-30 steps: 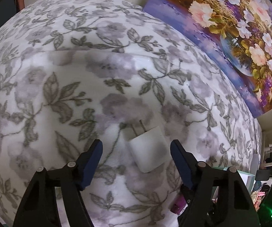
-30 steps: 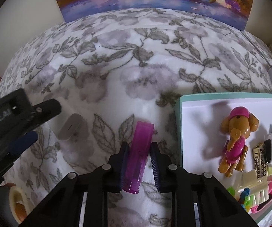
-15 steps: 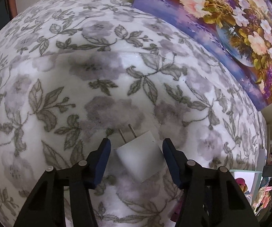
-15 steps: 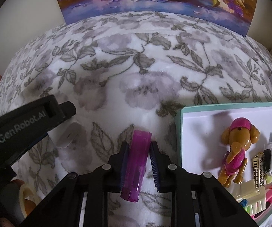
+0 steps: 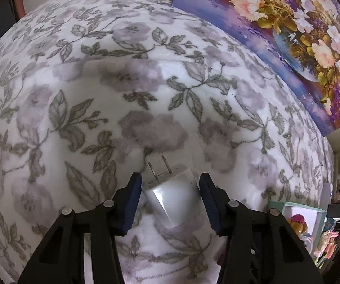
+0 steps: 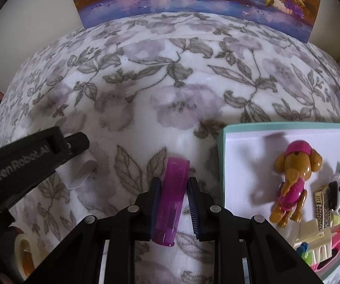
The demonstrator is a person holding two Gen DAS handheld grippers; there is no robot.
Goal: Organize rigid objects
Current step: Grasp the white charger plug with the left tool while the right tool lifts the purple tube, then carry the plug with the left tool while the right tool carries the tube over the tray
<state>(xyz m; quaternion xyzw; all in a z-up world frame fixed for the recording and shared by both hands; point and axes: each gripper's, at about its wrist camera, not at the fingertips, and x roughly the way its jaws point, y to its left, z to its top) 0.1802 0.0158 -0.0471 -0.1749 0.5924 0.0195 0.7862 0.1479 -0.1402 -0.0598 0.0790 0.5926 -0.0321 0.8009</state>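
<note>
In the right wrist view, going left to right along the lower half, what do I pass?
Roll of tape → left gripper → white charger → purple clip in the right gripper → teal box → toy dog → small clips and trinkets along the box's right side.

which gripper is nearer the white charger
Left. The left gripper has the white charger between its jaws, which have just been closing on it. The right gripper, shut on a purple clip, sits beside it, apart.
</note>
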